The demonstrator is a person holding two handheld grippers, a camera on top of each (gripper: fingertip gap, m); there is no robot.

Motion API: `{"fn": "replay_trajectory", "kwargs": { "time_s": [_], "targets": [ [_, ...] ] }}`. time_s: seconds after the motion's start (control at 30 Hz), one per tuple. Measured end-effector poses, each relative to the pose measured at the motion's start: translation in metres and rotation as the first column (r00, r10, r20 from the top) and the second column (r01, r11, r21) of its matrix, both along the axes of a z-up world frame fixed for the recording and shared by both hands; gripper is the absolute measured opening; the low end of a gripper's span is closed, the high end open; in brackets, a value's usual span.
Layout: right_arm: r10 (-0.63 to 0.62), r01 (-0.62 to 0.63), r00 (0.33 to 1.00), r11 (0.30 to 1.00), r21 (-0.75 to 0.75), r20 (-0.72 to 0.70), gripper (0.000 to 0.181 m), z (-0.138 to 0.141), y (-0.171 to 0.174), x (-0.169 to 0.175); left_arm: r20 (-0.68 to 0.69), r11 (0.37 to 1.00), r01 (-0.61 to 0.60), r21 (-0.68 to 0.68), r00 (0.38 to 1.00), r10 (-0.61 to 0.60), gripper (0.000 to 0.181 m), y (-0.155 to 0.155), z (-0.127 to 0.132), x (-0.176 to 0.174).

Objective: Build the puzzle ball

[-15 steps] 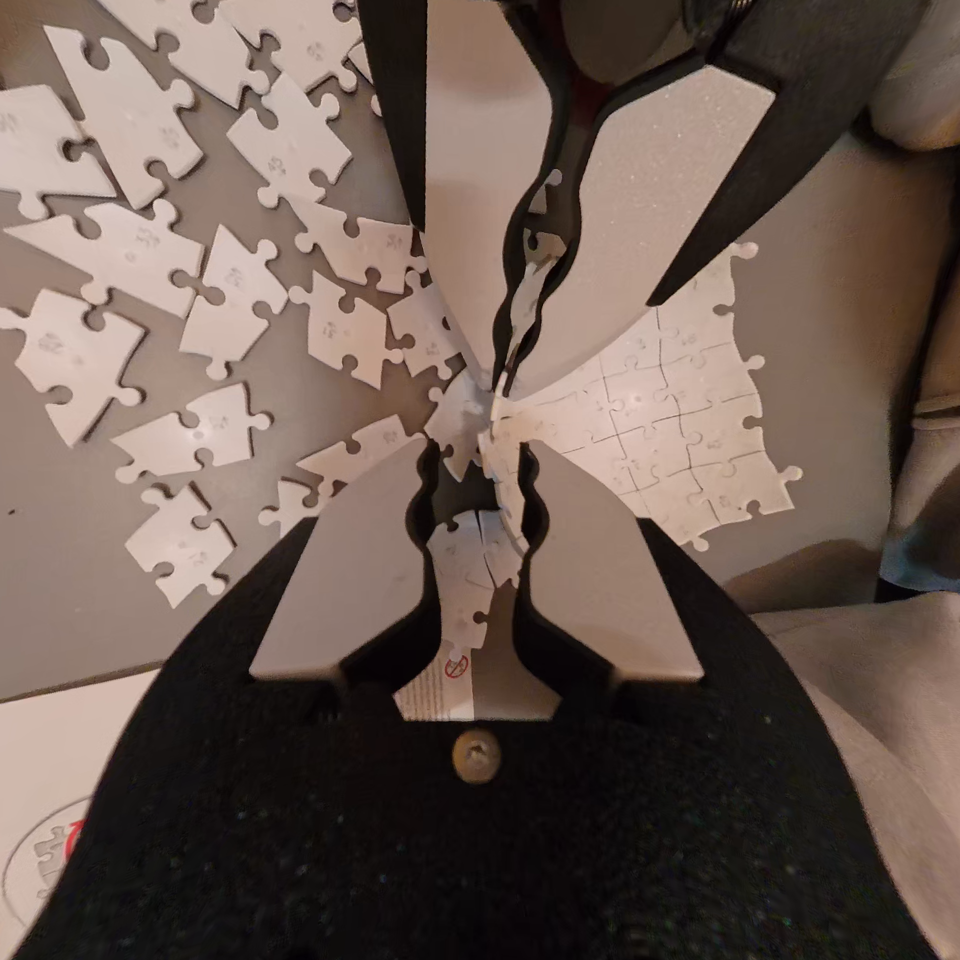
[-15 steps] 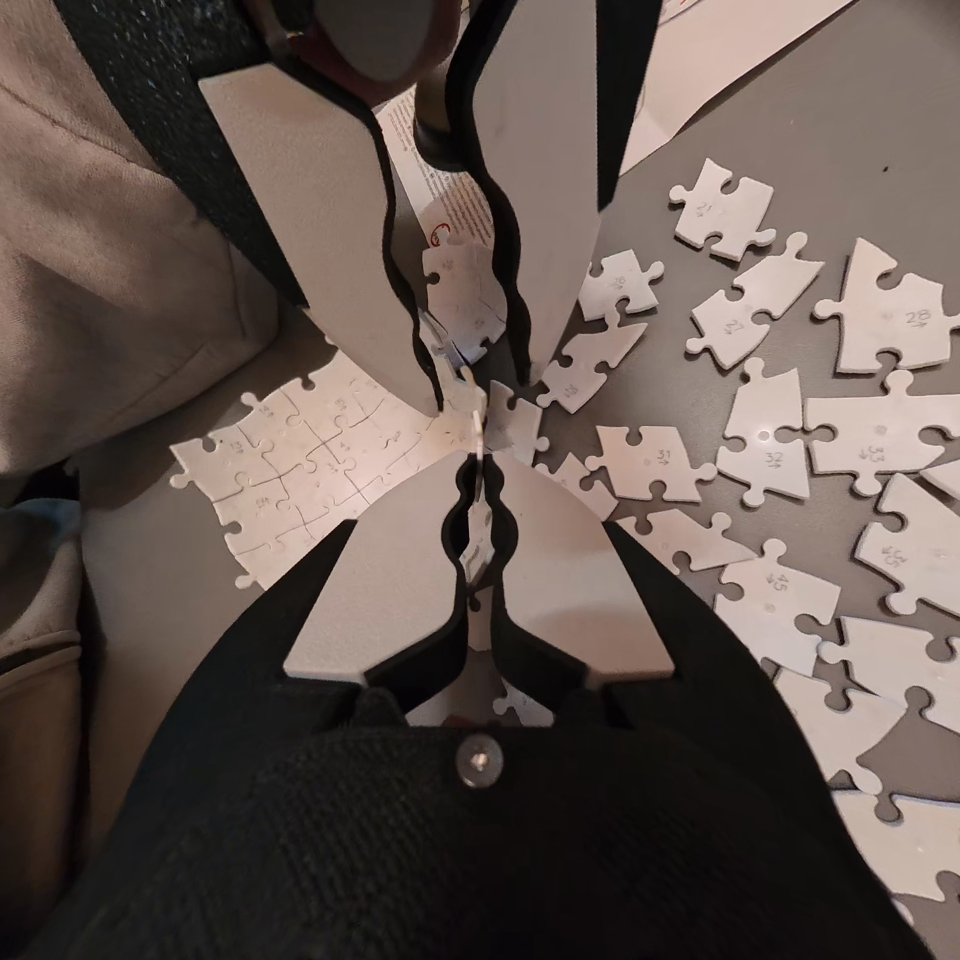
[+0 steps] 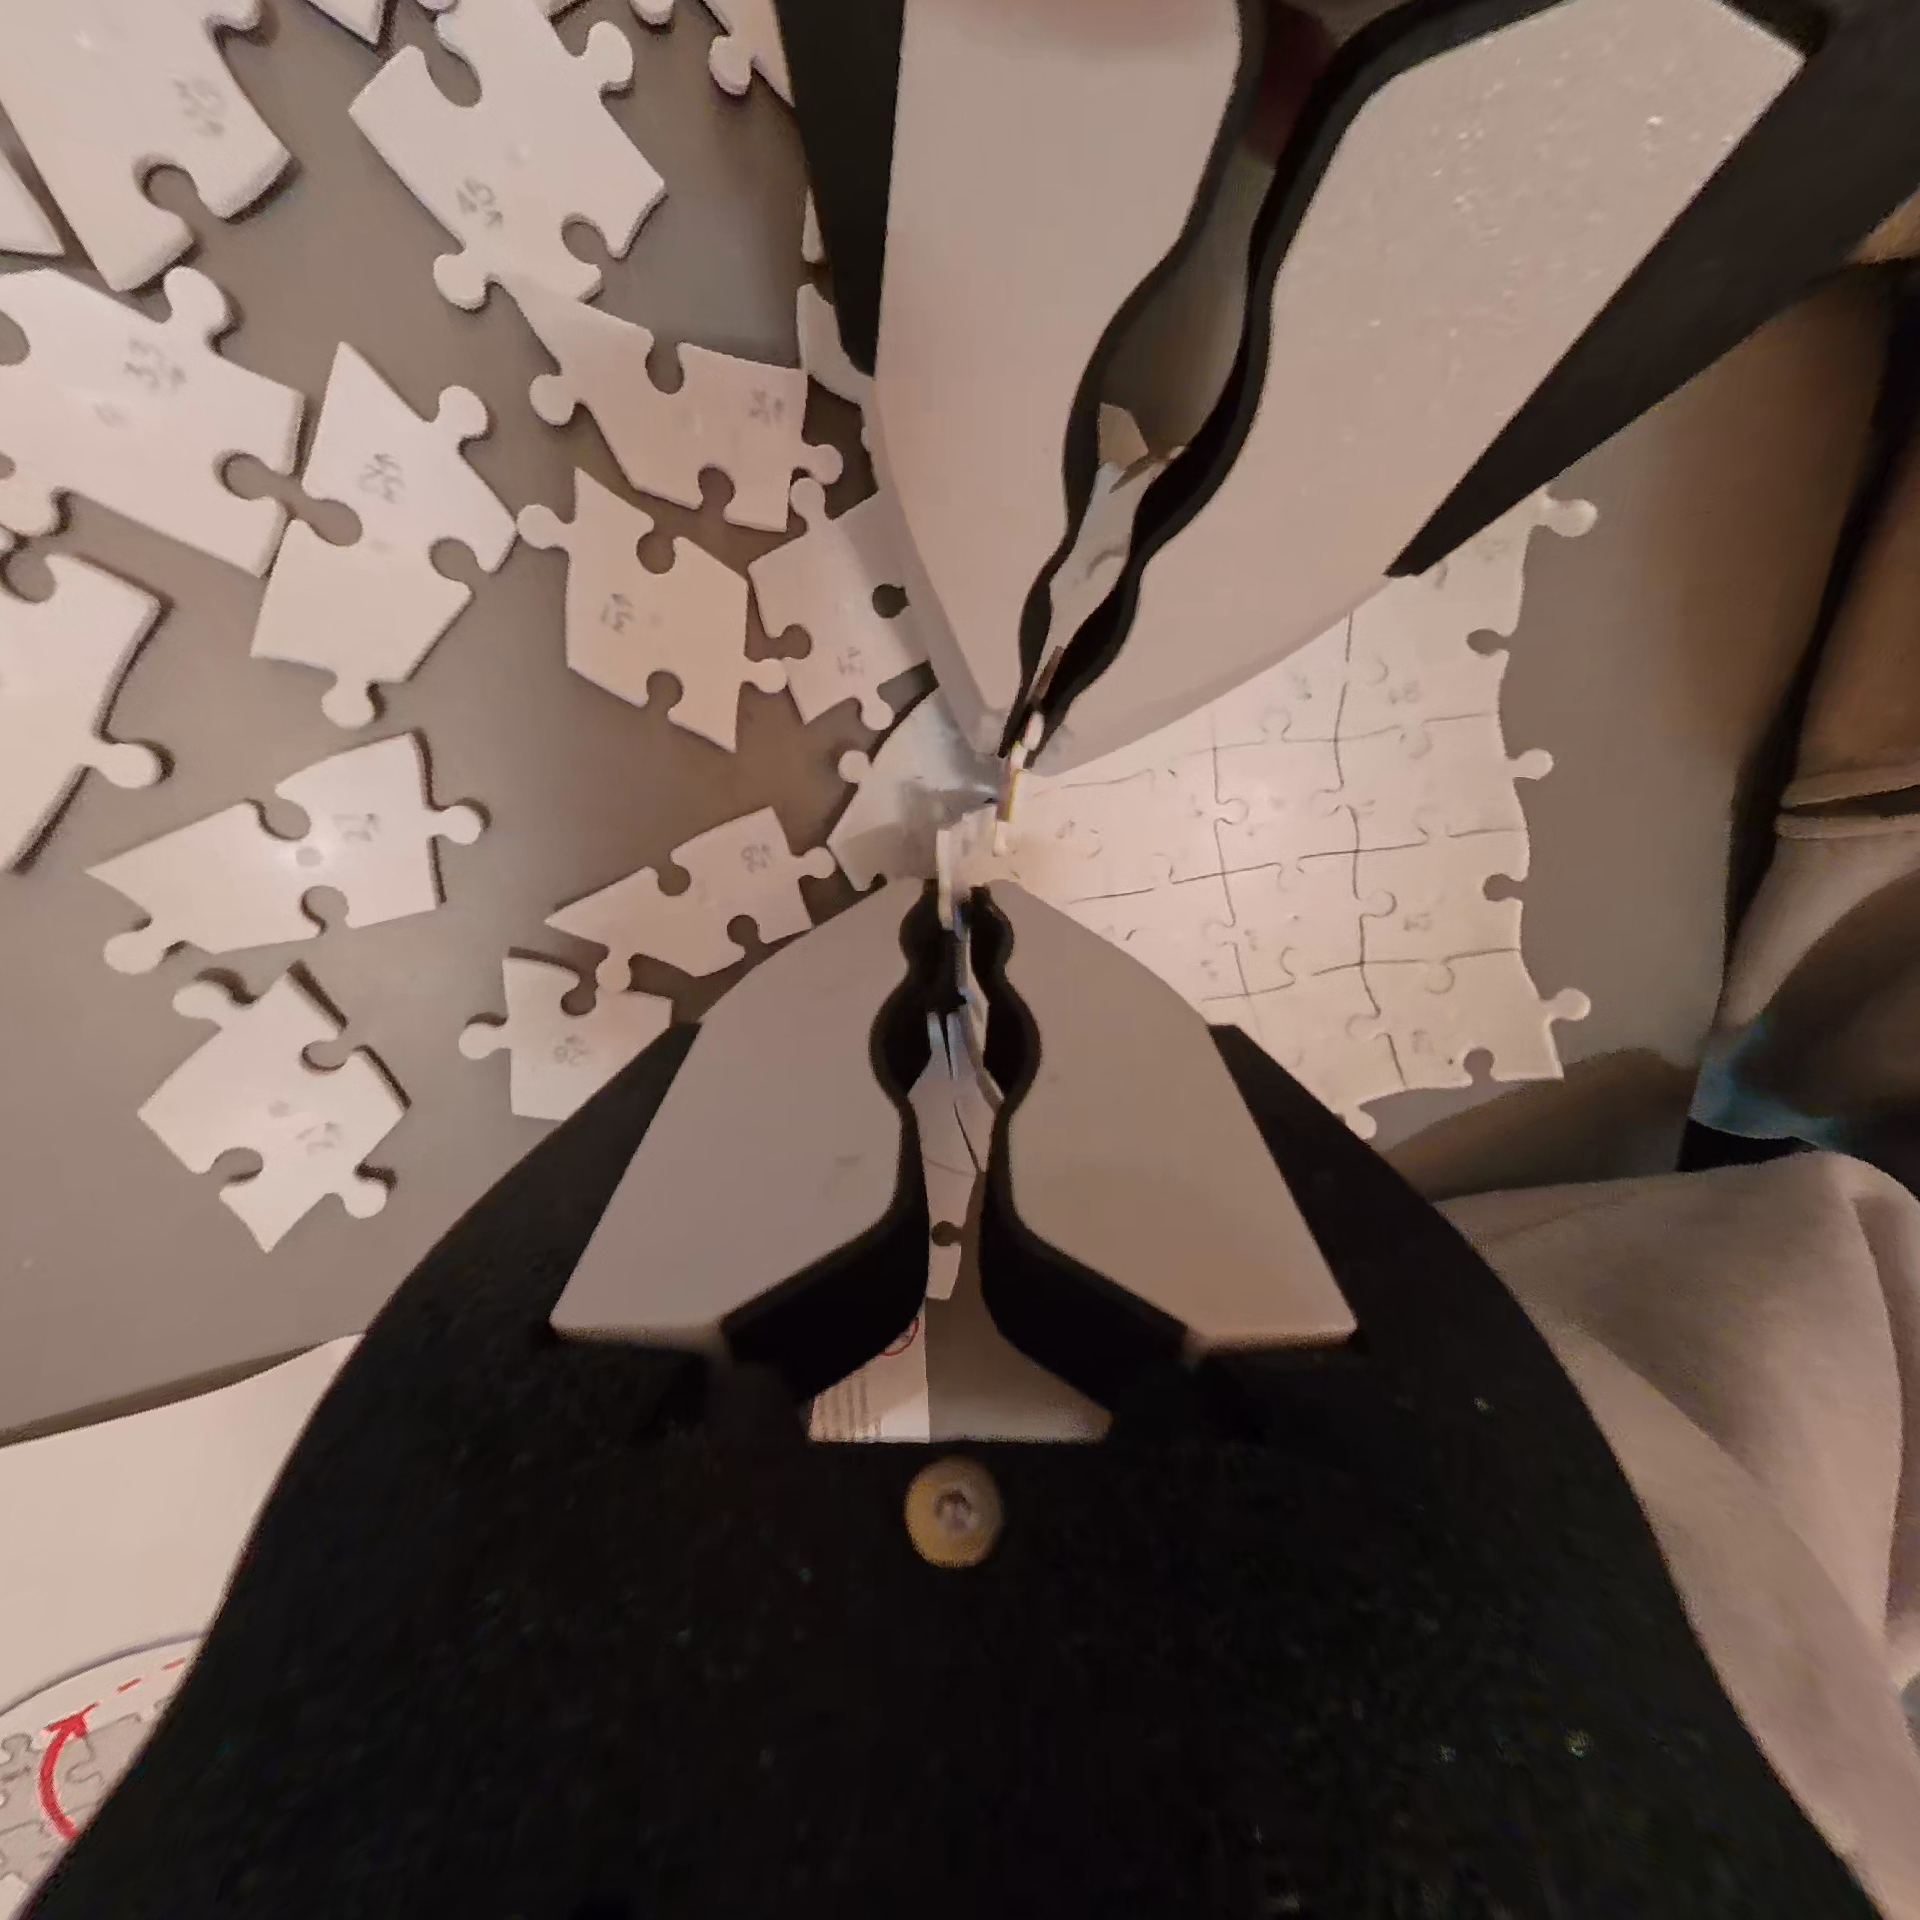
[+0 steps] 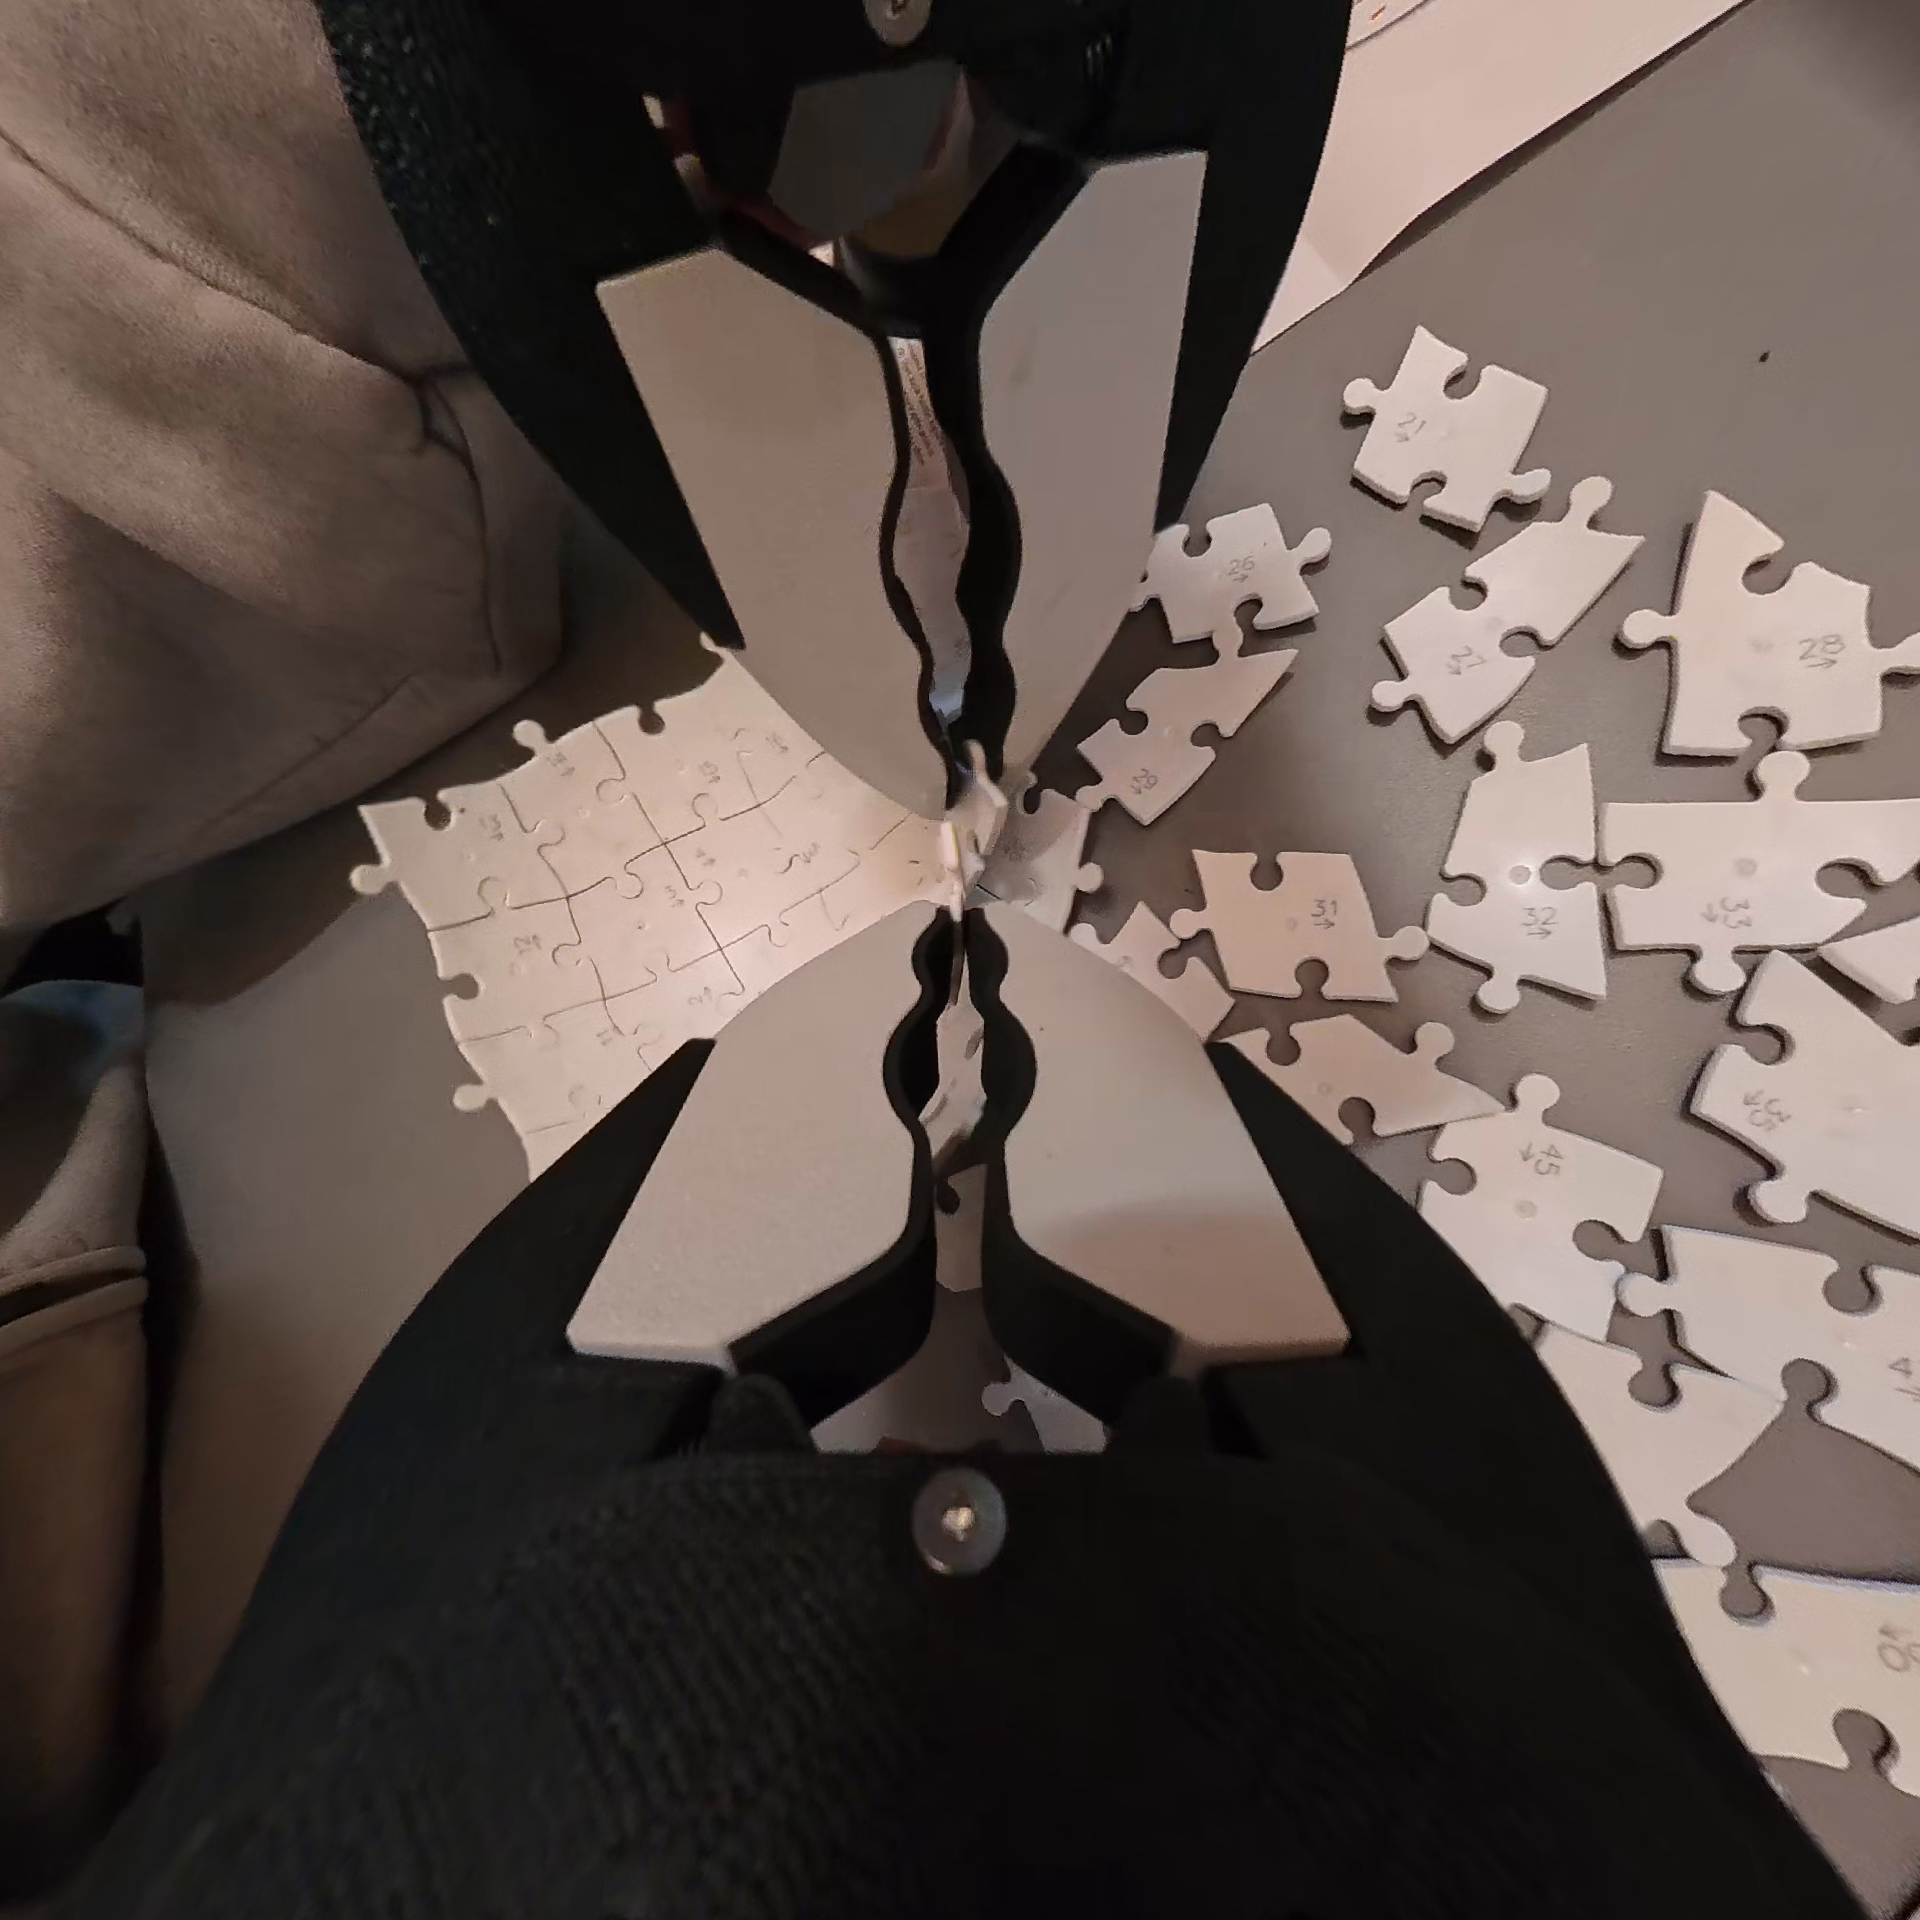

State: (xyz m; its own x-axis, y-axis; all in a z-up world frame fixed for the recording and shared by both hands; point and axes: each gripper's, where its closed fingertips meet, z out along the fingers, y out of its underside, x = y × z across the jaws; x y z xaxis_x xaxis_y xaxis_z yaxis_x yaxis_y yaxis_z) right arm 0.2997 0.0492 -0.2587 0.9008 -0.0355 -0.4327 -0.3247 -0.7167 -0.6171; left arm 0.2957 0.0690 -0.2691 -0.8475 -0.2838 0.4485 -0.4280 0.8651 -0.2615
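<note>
Both grippers meet tip to tip just above the grey table [image 3: 540,1195]. My left gripper [image 3: 961,896] is shut on a white puzzle piece [image 3: 948,1143] held edge-on. My right gripper [image 4: 961,925] is shut on another white piece [image 4: 948,977], also edge-on. The two pieces touch between the tips [image 4: 971,821]; whether they interlock is hidden. The right gripper comes in from the top of the left wrist view [image 3: 1023,743], and the left gripper from the top of the right wrist view [image 4: 971,764]. A joined, curved section of pieces [image 3: 1351,883] [image 4: 623,883] lies beneath.
Several loose white numbered pieces [image 3: 364,540] [image 4: 1299,914] lie scattered on the table beside the joined section. A white printed sheet [image 3: 104,1507] [image 4: 1507,104] lies at the table's edge. Grey fabric [image 3: 1714,1351] [image 4: 208,416] borders the other side. Only a small space, under 4 cm, lies between the two pairs of fingers.
The left gripper's jaws have closed from a clear gap onto its piece. Both grippers have come lower and closer, so the pieces on the table look larger.
</note>
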Motion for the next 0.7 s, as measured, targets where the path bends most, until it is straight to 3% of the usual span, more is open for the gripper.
{"fn": "replay_trajectory", "kwargs": {
  "time_s": [0.7],
  "targets": [
    [-0.021,0.022,0.999,0.999,-0.024,0.031,0.003,-0.0023,-0.0002,0.0057,0.013,0.999,0.016,-0.049,1.0,-0.015,0.005,-0.0045,0.0026,0.0027]
  ]
}}
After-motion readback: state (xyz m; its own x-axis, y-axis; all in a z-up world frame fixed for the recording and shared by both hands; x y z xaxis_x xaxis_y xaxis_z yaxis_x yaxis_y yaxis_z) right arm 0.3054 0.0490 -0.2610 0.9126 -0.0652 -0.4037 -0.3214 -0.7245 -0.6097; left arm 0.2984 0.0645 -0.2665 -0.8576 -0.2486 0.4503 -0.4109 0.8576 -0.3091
